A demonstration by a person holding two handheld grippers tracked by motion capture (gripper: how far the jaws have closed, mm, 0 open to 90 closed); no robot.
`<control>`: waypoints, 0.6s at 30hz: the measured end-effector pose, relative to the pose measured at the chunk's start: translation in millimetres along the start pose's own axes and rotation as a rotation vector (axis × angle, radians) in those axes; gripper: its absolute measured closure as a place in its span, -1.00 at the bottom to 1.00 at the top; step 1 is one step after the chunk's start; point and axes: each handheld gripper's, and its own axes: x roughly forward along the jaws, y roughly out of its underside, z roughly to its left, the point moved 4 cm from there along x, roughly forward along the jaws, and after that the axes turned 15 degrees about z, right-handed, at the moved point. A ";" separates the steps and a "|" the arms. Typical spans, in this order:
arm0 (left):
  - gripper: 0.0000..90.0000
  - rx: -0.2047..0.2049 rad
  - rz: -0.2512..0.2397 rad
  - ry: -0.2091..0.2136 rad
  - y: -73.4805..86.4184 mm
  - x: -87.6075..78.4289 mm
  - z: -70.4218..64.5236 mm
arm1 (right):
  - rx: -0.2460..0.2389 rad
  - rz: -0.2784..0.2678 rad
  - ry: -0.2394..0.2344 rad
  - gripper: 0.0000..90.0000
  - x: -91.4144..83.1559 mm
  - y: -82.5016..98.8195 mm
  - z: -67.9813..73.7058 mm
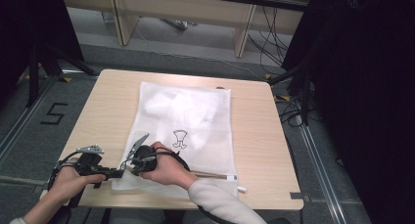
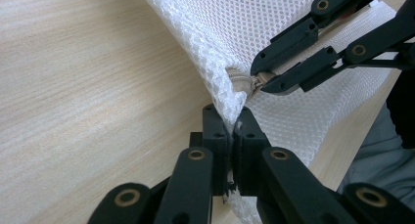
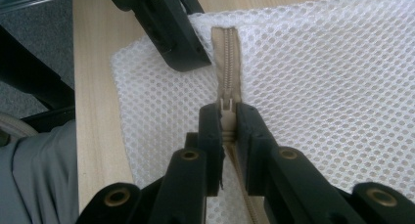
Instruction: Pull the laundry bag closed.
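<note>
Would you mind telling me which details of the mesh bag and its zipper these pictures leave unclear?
- Bag contents: in the high view the mesh bag shows a whitish mass, too blurred to identify.
- Zipper pull: in the right gripper view the right gripper covers most of it.
- Bag corner: in the left gripper view the left gripper hides the pinched mesh.

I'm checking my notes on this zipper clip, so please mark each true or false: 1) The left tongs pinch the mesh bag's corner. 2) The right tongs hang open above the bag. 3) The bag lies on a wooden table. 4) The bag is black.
1) True: the left tongs are shut on the corner of the mesh laundry bag.
2) False: the right tongs are shut on the zipper pull.
3) True: it lies on the wooden table.
4) False: the bag is white.
</note>
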 end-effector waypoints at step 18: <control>0.90 0.001 -0.003 0.004 -0.2 -0.5 -0.6 | 0.005 0.008 -0.003 0.84 0.4 4.4 -1.7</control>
